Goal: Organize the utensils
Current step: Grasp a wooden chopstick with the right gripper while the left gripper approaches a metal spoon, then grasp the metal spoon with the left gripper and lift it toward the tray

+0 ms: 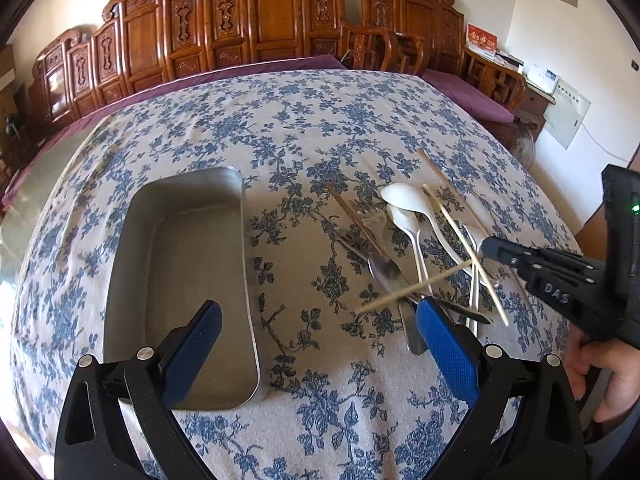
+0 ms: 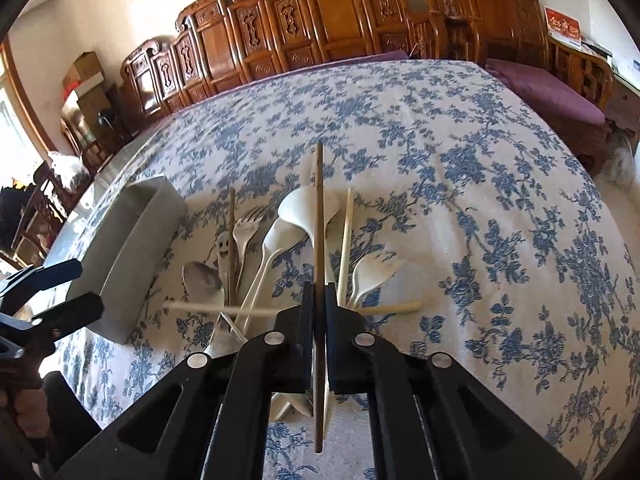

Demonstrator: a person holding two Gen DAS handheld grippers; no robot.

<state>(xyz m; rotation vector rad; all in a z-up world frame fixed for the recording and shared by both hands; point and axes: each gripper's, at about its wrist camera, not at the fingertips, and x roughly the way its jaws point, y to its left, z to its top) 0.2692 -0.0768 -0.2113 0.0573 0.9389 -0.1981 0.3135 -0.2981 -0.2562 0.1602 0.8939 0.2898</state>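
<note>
On the left of the floral-clothed counter (image 1: pixel 360 120) sits a metal tray (image 1: pixel 180 264), and the left gripper (image 1: pixel 320 328) hovers over its near end with jaws spread wide, holding nothing. Just right of the tray lies the jumbled pile — a metal fork (image 2: pixel 246 224), a metal spoon (image 2: pixel 202 280), 2 white plastic spoons (image 2: pixel 308 210), a white spork (image 2: pixel 374 270) and pale chopsticks (image 2: pixel 346 240) crossing them. Over the pile's right side, the right gripper (image 2: pixel 319 308) has its jaws pressed together on a dark brown chopstick (image 2: pixel 319 200), which points away — out over the white spoons.
</note>
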